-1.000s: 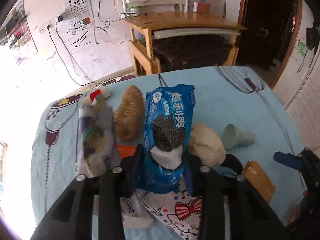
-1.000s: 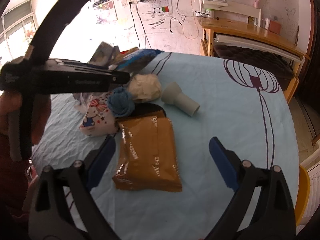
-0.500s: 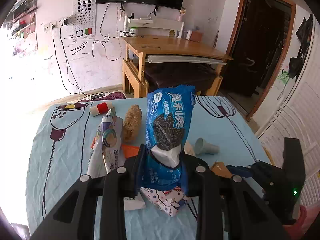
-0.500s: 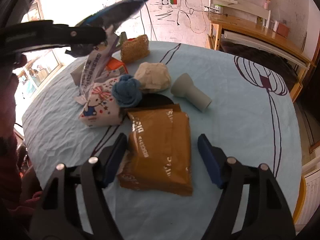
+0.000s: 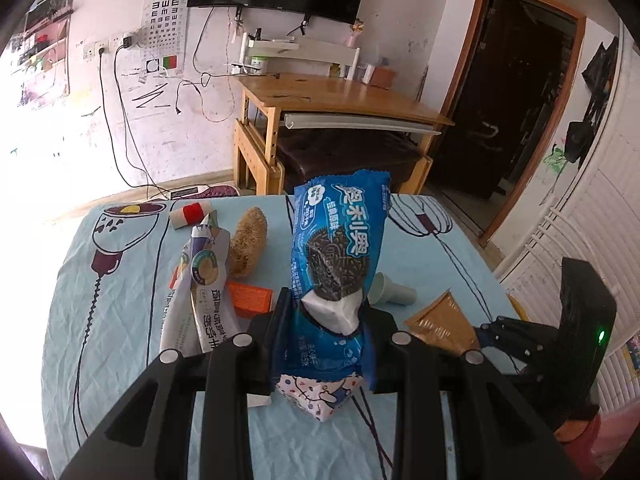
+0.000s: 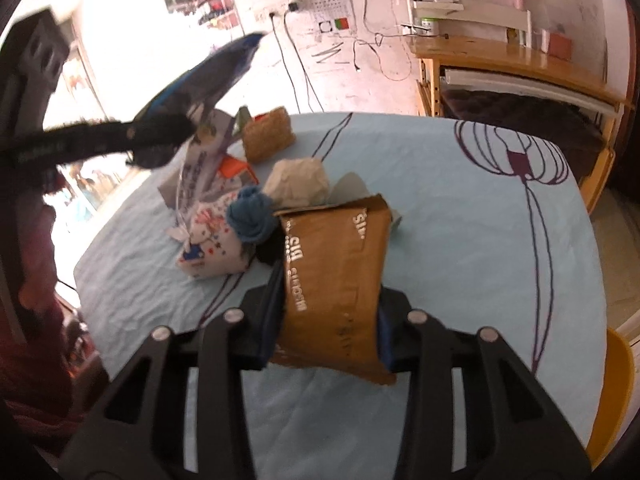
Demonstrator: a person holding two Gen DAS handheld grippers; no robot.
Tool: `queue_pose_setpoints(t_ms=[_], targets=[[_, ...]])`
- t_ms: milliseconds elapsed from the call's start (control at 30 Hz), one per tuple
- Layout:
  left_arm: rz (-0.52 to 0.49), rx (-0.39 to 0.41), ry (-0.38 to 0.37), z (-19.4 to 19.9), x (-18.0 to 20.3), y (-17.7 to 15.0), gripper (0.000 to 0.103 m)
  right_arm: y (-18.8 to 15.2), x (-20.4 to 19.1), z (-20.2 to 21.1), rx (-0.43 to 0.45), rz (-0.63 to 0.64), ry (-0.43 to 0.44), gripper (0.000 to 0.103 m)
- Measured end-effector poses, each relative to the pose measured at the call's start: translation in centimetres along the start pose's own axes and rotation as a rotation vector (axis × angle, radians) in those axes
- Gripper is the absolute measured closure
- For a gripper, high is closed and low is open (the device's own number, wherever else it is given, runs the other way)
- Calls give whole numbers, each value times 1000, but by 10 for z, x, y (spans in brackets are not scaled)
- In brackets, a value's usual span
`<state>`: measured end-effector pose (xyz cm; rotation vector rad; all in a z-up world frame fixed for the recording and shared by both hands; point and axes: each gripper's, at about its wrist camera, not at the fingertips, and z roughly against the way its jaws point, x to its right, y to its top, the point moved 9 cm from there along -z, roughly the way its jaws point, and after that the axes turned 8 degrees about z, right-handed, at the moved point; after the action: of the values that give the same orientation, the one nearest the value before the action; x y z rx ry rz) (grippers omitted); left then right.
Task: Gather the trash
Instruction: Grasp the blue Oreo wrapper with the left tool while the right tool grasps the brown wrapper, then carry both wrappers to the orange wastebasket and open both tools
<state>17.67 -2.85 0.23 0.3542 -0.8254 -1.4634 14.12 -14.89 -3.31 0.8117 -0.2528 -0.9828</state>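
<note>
On the light-blue tablecloth (image 6: 460, 240) the rest of the trash lies ahead of and below both sets of jaws. Your left gripper (image 5: 326, 332) pinches the blue cookie wrapper (image 5: 340, 240), its long axis standing straight out past the tips. Your right gripper (image 6: 328, 320) grips the brown packet (image 6: 332, 276) across its width, apparently lifted clear, and it is the nearer to the grey cup (image 5: 390, 290).

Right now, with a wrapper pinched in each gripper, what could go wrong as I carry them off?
The left gripper pinches the blue cookie wrapper only near its lower end, so the tall top could flop or slide free. The brown wrapper in the right gripper is buckled between the pads and might pop out. Both hang above the Hello Kitty packet and blue yarn ball, which a low swing could drag.
</note>
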Motion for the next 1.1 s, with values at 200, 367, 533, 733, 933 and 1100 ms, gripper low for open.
queue_pose_setpoints(t_ms=[200,367,533,733,933,1100], targets=[[-27,10,-19,6,17,0,77,13,16,26,70,-47,11,66],[-69,11,-52,6,45,0,77,18,46,55,129,-101,-35,66],[-135,7,-94,3,86,-2,77,21,83,88,196,-161,-102,66],[-220,-16,-141,-6,140,-10,77,14,133,129,253,-230,-211,66],[-307,-60,-188,-24,198,-29,77,-10,186,155,246,-306,-330,66],[-349,-112,-202,-50,238,-46,77,-34,223,158,187,-358,-418,66]])
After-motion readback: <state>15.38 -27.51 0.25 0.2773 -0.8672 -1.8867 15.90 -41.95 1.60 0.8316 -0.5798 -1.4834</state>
